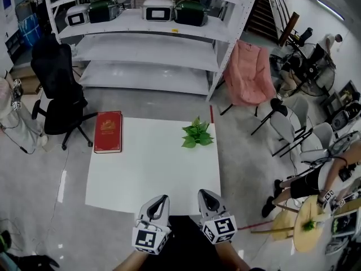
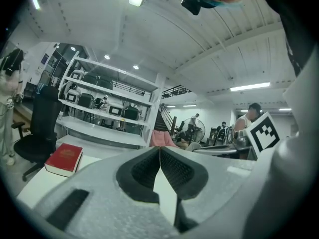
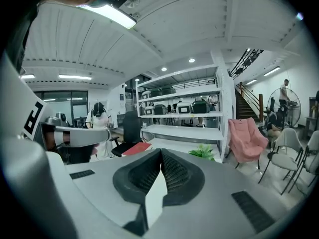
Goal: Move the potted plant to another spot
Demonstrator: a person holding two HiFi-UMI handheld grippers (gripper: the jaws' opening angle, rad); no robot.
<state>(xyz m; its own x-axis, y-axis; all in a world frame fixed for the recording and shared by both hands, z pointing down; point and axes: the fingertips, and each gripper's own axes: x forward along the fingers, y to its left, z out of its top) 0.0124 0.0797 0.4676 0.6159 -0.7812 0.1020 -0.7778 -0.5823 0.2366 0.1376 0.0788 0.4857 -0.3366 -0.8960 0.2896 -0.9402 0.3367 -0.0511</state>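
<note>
A small green potted plant [image 1: 197, 134] stands near the far right corner of the white table [image 1: 152, 174]; its leaves [image 3: 203, 152] also show in the right gripper view. My left gripper [image 1: 162, 199] and right gripper [image 1: 202, 195] hover side by side over the table's near edge, well short of the plant. Both are shut with nothing between the jaws. The left gripper view shows its tips [image 2: 159, 149] pressed together; the right gripper's tips [image 3: 161, 151] meet as well.
A red book [image 1: 108, 131] lies at the table's far left corner. Beyond stand a black office chair [image 1: 56, 89], white shelving [image 1: 152, 33] with appliances, and a pink chair [image 1: 249, 75]. Grey chairs and a seated person [image 1: 304, 182] are on the right.
</note>
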